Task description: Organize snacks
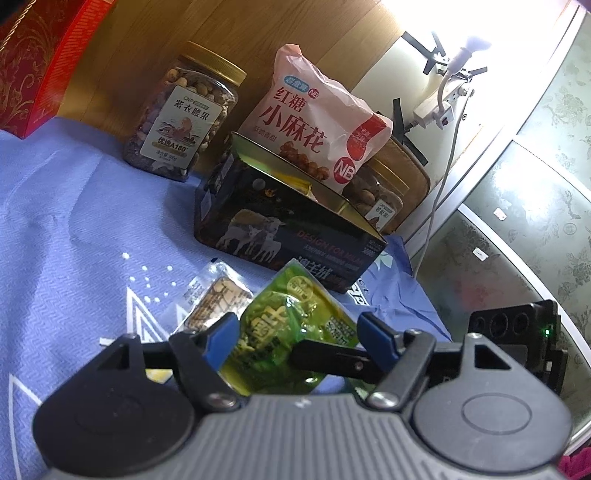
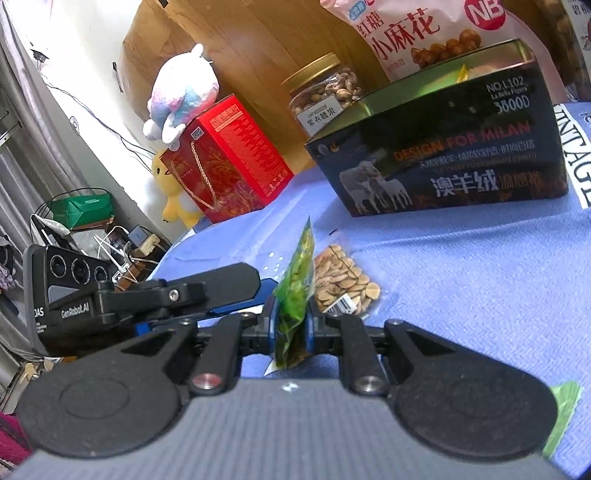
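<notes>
A blue woven cloth with white printed marks [image 1: 74,206] covers the worktop. Behind it stands a light brown wood-grain panel [image 1: 295,29]. To its right, a white wall [image 1: 402,66] catches strong glare, with a white power strip [image 1: 443,107] and a hanging white cable [image 1: 439,192]. Grey-green floral patterned glass panels [image 1: 535,192] fill the right side. In the right wrist view, grey curtains [image 2: 22,122] hang far left.

free: blue cloth [image 2: 461,266] right | blocked ahead: tin box [image 2: 443,155], nut packet [image 2: 343,284]
</notes>
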